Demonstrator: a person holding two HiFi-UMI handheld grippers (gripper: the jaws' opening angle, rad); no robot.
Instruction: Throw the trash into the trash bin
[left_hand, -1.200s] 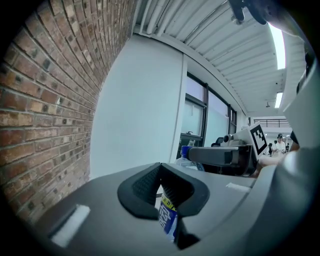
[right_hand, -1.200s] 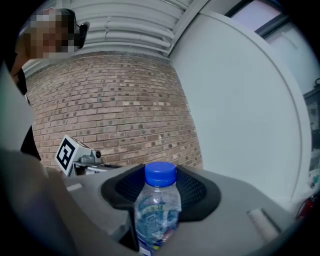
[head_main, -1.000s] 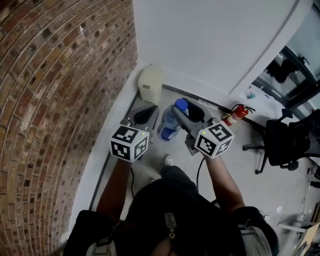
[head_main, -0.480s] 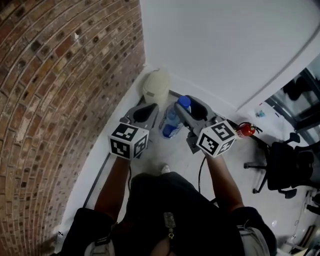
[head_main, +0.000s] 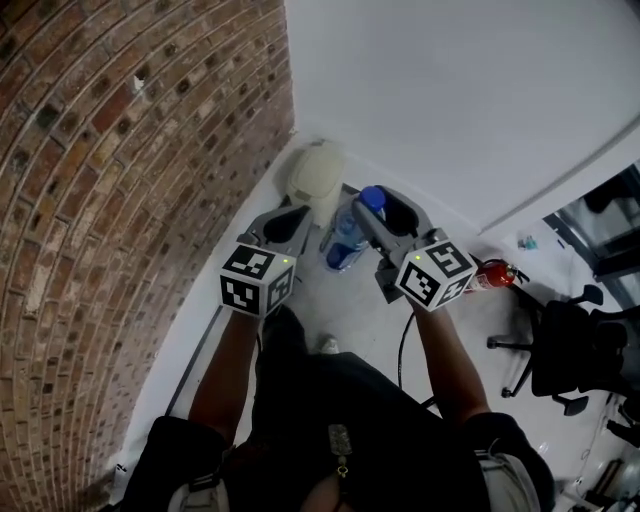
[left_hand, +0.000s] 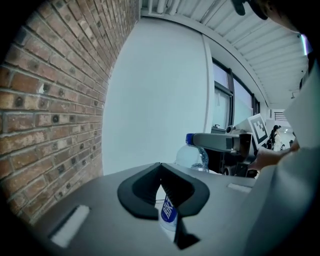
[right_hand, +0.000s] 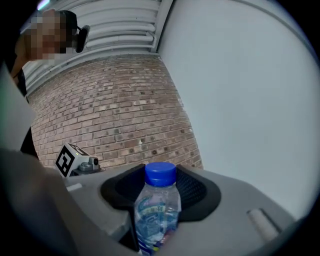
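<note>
A clear plastic bottle (head_main: 347, 240) with a blue cap and blue label is clamped upright in my right gripper (head_main: 383, 215), which is shut on it; the right gripper view shows the bottle (right_hand: 157, 210) between the dark pads. My left gripper (head_main: 289, 223) is alongside on the left, shut and holding nothing. In the left gripper view the bottle (left_hand: 193, 155) shows past its closed jaws. A cream lidded trash bin (head_main: 314, 174) stands on the floor in the corner, just beyond both grippers, with its lid down.
A brick wall (head_main: 120, 200) runs along the left and a white wall (head_main: 450, 100) closes the far side, meeting behind the bin. A red fire extinguisher (head_main: 490, 273) lies to the right. A black office chair (head_main: 568, 350) stands further right.
Both grippers and the held bottle have come closer to the bin in the corner. The fire extinguisher and chair have slid toward the right. Both grips are unchanged.
</note>
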